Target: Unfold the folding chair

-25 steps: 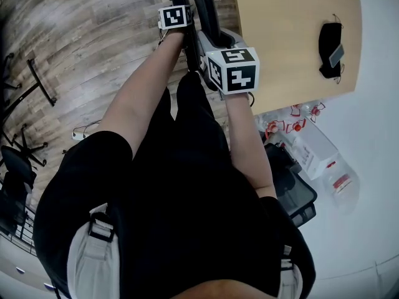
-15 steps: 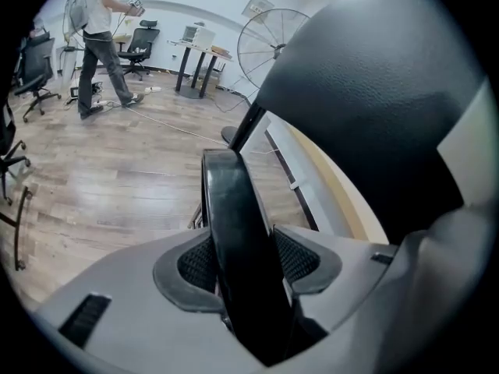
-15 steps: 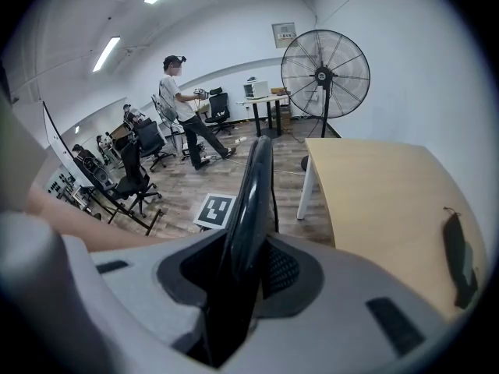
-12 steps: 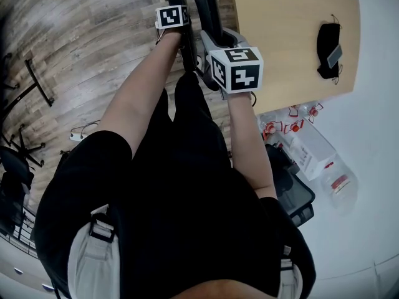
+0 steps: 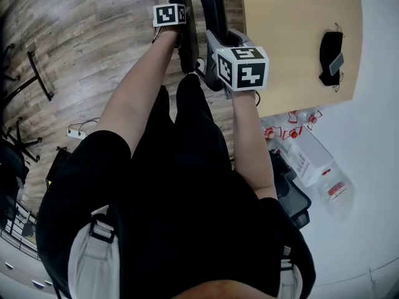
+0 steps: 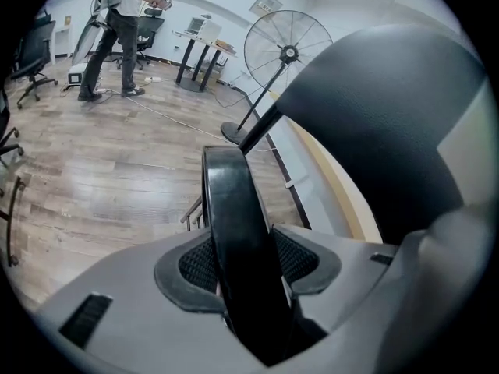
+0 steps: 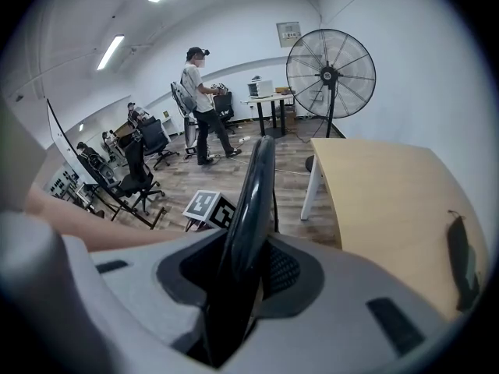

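Clamped by left gripper (image 6: 246, 283), just closed, and right gripper (image 7: 232, 287) on two stiff, glossy panel edges of the folding chair (image 5: 215, 5): likely heavy, slippery; pull apart firmly.

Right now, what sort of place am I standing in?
Probably an open office or lab workspace: a wood-look floor, a light wooden desk, rolling office chairs and a large pedestal fan.

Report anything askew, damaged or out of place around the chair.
Nothing stands out. The folding chair stands beside the table; the left gripper has just closed on one of its black edges, and the right gripper clamps another.
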A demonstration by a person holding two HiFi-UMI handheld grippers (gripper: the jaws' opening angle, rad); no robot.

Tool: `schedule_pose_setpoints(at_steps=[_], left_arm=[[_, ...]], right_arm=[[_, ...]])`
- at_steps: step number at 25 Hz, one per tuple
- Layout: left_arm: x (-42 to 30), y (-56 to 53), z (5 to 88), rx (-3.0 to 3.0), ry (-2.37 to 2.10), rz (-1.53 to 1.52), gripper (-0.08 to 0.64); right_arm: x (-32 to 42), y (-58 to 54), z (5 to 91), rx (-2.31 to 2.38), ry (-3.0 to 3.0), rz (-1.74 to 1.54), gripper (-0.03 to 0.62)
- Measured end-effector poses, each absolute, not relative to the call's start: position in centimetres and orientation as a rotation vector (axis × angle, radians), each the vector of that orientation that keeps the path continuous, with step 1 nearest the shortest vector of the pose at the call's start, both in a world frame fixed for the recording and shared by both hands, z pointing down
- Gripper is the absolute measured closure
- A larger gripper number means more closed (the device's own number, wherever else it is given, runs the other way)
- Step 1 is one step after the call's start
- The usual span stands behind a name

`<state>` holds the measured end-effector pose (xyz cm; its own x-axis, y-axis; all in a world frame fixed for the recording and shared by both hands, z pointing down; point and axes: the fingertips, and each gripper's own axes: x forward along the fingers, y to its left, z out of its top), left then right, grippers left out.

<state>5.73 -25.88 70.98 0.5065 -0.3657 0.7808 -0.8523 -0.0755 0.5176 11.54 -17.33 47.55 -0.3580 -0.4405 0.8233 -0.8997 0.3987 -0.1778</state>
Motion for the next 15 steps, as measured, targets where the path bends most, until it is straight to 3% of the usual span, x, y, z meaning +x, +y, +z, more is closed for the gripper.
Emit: schedule_pose_setpoints(at_steps=[15], left_arm=[[1.0,-25.2,72.4,1.701,-0.986,0.496,0.365]], right_arm=[[9.2,-16.9,48.1,1.124,-1.971,0.84,0.48]])
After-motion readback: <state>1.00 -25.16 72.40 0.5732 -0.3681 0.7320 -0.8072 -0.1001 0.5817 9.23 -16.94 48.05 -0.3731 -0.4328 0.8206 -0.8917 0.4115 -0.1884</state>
